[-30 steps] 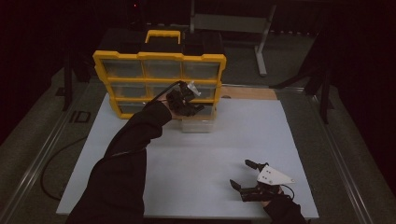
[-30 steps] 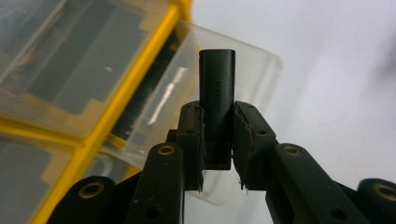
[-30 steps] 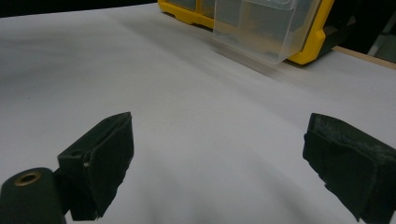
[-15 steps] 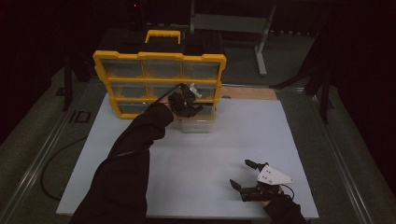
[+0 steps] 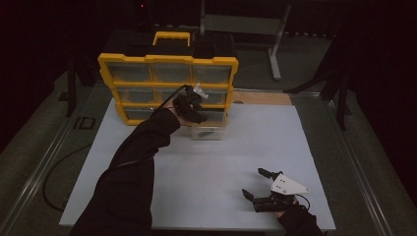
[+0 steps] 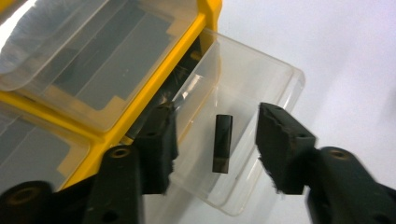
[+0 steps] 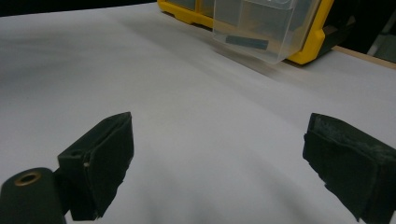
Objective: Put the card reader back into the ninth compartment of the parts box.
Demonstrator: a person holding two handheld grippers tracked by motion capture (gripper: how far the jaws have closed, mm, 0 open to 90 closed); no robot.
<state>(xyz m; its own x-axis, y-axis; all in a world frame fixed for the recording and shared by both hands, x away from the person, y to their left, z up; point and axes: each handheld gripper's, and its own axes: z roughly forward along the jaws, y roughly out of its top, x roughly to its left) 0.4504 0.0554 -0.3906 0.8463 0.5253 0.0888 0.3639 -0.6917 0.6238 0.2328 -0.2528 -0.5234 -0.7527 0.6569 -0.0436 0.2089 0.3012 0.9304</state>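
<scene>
A yellow organizer (image 5: pixel 167 66) with clear drawers stands at the table's back left. Its bottom right drawer (image 5: pixel 209 132) is pulled out onto the table. A small black block (image 6: pixel 222 144) lies flat on the floor of that drawer (image 6: pixel 275 79). My left gripper (image 6: pixel 215 112) hovers just above the drawer, open, its jaws having just been opening, with the block below the gap and untouched. In the high view my left gripper (image 5: pixel 196 112) is at the organizer's front. My right gripper (image 5: pixel 252 183) rests open on the table at the front right, nothing between its pads.
The white table top (image 5: pixel 236 162) stretches between the two grippers. A wooden strip (image 5: pixel 260 97) lies behind the table's right part. The right gripper view looks toward the drawer (image 7: pixel 261 18) with the block (image 7: pixel 246 42) and the organizer (image 7: pixel 313 42). A cable (image 5: pixel 54 172) trails at left.
The left hand has kept over the pulled-out drawer with barely any shift. The right gripper has not moved.
</scene>
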